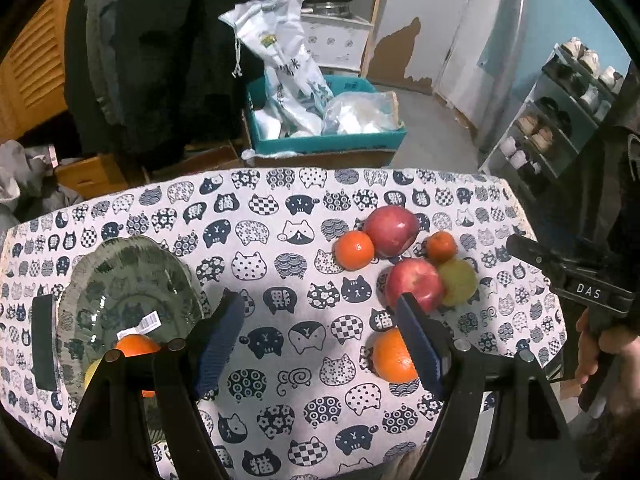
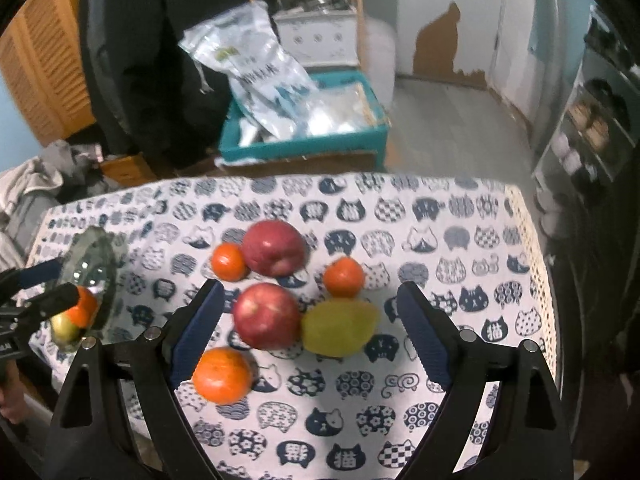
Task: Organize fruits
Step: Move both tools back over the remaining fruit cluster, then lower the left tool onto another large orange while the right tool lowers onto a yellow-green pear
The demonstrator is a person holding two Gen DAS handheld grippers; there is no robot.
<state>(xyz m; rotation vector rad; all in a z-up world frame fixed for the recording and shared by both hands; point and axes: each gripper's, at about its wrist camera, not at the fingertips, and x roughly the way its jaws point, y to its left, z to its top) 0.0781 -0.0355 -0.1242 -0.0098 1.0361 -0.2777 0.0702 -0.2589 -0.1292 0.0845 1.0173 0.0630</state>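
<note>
A glass plate (image 1: 132, 264) on the left of the table holds an orange (image 1: 136, 346) and a yellowish fruit (image 1: 91, 374). My left gripper (image 1: 318, 304) hovers open beside the plate, over bare cloth. To the right lies a cluster: two red apples (image 2: 266, 316) (image 2: 274, 252), a green fruit (image 2: 340, 326) and three oranges (image 2: 222, 376) (image 2: 229, 262) (image 2: 344, 277). My right gripper (image 2: 308, 292) stands open above the nearer apple and the green fruit, touching neither. The plate (image 2: 96, 248) shows at the far left of the right wrist view.
The table wears a cat-patterned cloth (image 1: 304, 216). A black flat block (image 1: 43, 340) lies left of the plate. Behind the table are a teal box (image 1: 320, 140) of plastic bags and a dark hanging coat (image 1: 160, 60). A shoe rack (image 1: 560, 120) stands at right.
</note>
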